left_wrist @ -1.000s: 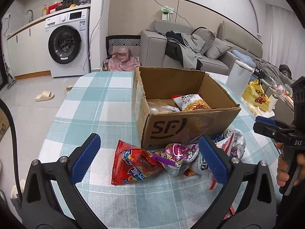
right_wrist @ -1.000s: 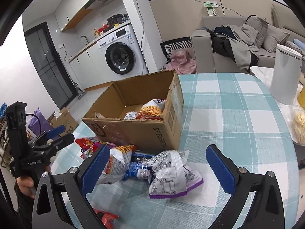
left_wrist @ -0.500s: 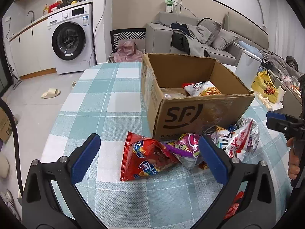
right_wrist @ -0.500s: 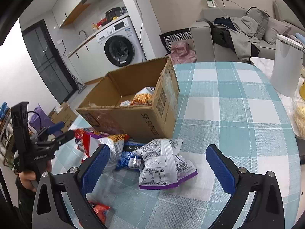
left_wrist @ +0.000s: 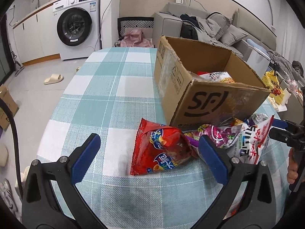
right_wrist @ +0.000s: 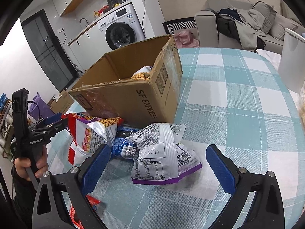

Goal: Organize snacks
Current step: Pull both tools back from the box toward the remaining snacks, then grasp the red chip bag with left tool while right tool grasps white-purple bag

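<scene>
A: Where do the snacks sit?

B: Most lie in a heap on the checked tablecloth (left_wrist: 118,87), right against the near wall of the cardboard box (left_wrist: 219,103). In the left wrist view a red snack bag (left_wrist: 162,150) is lower centre, with a purple bag (left_wrist: 219,135) to its right and a white and red bag (left_wrist: 251,145) beyond that, at the right edge.

A: And inside the box?

B: At least one noodle packet (left_wrist: 223,77) shows over the torn rim (the rest of the interior is hidden).

A: How are the jaws?

B: The left gripper (left_wrist: 150,158) is spread wide, empty, its blue pads on either side of the red snack bag without touching it. The right gripper (right_wrist: 158,162) is wide apart too, holding nothing. In the right wrist view a white bag with purple trim (right_wrist: 164,156) lies between its pads, lower centre, with a blue packet (right_wrist: 122,145) beside it to the left.

A: Anything else?

B: A washing machine (left_wrist: 80,22) stands upper left of the left wrist view, and a grey sofa (left_wrist: 200,26) piled with clothes upper right.
</scene>
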The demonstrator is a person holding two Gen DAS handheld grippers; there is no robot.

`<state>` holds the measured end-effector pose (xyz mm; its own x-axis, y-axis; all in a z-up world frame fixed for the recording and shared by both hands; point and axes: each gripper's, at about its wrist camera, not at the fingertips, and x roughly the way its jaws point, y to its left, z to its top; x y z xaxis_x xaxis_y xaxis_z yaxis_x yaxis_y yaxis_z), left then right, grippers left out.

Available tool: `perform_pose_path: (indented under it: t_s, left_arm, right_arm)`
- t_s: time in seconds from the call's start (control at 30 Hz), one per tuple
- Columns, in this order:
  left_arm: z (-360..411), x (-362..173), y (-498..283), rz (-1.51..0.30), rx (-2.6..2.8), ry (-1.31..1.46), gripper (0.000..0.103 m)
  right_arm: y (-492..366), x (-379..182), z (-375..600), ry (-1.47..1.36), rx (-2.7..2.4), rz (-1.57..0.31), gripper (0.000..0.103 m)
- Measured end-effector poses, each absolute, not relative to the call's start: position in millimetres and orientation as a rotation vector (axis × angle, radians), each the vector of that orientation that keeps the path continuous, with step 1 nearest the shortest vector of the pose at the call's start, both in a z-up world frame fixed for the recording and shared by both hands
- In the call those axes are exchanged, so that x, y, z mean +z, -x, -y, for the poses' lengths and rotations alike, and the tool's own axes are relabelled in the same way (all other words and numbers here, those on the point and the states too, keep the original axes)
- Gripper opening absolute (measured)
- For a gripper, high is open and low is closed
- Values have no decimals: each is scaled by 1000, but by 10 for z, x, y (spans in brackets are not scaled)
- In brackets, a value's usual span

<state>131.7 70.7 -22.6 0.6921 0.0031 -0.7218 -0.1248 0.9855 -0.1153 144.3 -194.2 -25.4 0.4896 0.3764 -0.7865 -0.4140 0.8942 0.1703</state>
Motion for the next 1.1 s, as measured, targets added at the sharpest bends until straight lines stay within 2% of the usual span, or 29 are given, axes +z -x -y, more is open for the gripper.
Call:
perform_pose_path:
  t_s: [0.37, 0.83, 1.0, 1.1]
  left_arm:
    - [-767, -407, -1435, -856, 93, 171, 102]
    - [-817, -594, -1545, -881, 70, 197, 102]
    - [-855, -652, -1599, -881, 29, 230, 93]
    - [-875, -669, -1611, -880, -7, 261, 81]
  right_arm:
    - [-1496, -379, 1936, 48, 469, -967, 96]
    - [-1497, -431, 1920, 49, 484, -981, 94]
    - [-1483, -429, 1911, 44, 499, -983, 94]
    - [-1472, -435, 1891, 51, 508, -985, 89]
